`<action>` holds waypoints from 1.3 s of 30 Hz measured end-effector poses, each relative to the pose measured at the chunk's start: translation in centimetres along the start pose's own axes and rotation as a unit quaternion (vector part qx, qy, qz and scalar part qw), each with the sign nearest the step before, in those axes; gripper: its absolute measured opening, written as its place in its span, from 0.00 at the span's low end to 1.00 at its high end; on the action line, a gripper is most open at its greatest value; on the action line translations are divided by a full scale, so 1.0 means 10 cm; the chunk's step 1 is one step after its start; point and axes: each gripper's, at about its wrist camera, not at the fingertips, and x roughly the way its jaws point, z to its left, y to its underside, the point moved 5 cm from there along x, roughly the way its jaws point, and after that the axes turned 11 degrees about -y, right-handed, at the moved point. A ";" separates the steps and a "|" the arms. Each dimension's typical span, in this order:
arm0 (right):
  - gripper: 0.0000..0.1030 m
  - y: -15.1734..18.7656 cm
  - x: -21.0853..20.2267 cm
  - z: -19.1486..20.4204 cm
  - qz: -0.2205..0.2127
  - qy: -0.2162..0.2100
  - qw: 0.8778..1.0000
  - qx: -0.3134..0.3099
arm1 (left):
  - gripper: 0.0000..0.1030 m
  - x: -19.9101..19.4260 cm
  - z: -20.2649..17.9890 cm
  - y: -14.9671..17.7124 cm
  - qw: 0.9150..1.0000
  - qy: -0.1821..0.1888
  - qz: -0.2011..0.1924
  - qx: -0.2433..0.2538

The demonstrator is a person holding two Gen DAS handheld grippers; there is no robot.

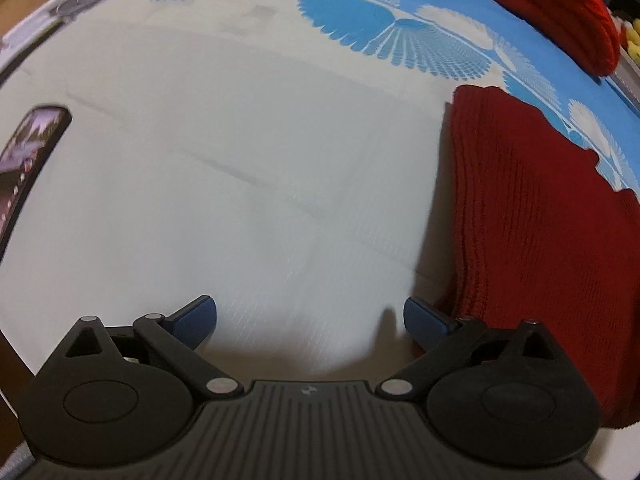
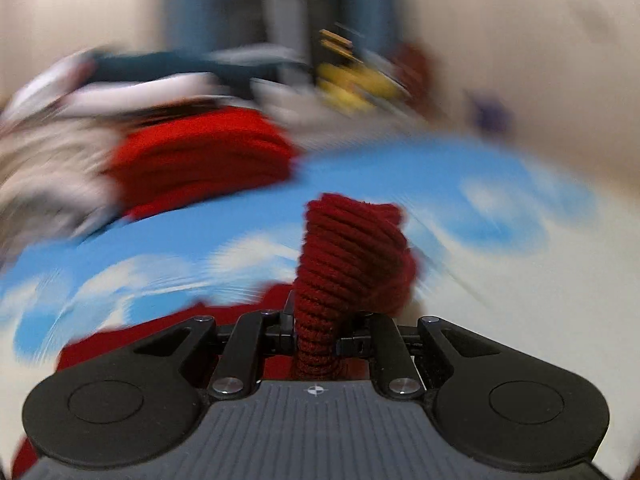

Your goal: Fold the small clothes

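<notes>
A dark red knitted garment (image 1: 532,240) lies on the white and blue cloth at the right of the left wrist view. My left gripper (image 1: 310,318) is open and empty, just left of the garment's edge, with its blue pads (image 1: 424,318) close to the knit. My right gripper (image 2: 316,336) is shut on a bunched fold of the dark red knitted garment (image 2: 352,256) and holds it lifted above the cloth. The rest of that garment trails below the gripper at the lower left (image 2: 120,344). The right wrist view is blurred by motion.
A brighter red knitted piece (image 1: 556,4) lies at the far right of the cloth (image 1: 240,184); it also shows in the right wrist view (image 2: 200,156). A phone (image 1: 28,164) lies at the left edge. Blurred white, teal and yellow items (image 2: 352,84) pile up behind.
</notes>
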 end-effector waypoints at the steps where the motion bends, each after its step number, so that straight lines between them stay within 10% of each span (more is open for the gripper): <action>1: 0.15 0.04 -0.01 0.40 -0.007 -0.031 0.997 -0.065 | 0.98 0.01 0.02 -0.01 1.000 0.003 0.005 -0.005; 5: 0.15 0.61 0.00 1.50 0.044 -0.162 0.956 -0.242 | 0.98 0.00 0.11 -0.01 1.000 0.012 0.006 -0.026; 8: 0.16 1.10 0.08 1.80 0.124 -0.216 0.933 -0.260 | 0.98 -0.03 0.23 -0.02 0.999 0.002 0.002 -0.043; 20: 0.17 0.97 -0.17 1.85 0.053 -0.224 0.941 -0.247 | 0.98 -0.36 0.30 -0.08 0.996 0.011 -0.070 -0.048; 25: 0.42 1.29 -0.12 1.83 0.092 -0.256 0.921 -0.278 | 0.98 -0.42 0.27 -0.11 0.994 0.032 -0.085 -0.054; 29: 0.65 0.96 -0.34 1.57 0.133 -0.368 0.912 -0.125 | 0.98 -0.54 0.14 -0.12 0.991 0.065 -0.110 -0.040; 32: 0.55 0.60 -0.48 1.24 0.098 -0.374 0.921 -0.044 | 0.98 -0.60 0.00 -0.10 0.990 0.064 -0.125 -0.024; 36: 0.37 0.32 -0.27 0.89 0.053 -0.259 0.964 -0.029 | 0.98 -0.61 -0.10 -0.10 0.989 0.065 -0.132 -0.026; 39: 0.35 0.65 0.07 1.00 0.182 -0.279 0.942 -0.042 | 0.98 -0.61 -0.19 -0.08 0.988 0.079 -0.132 -0.024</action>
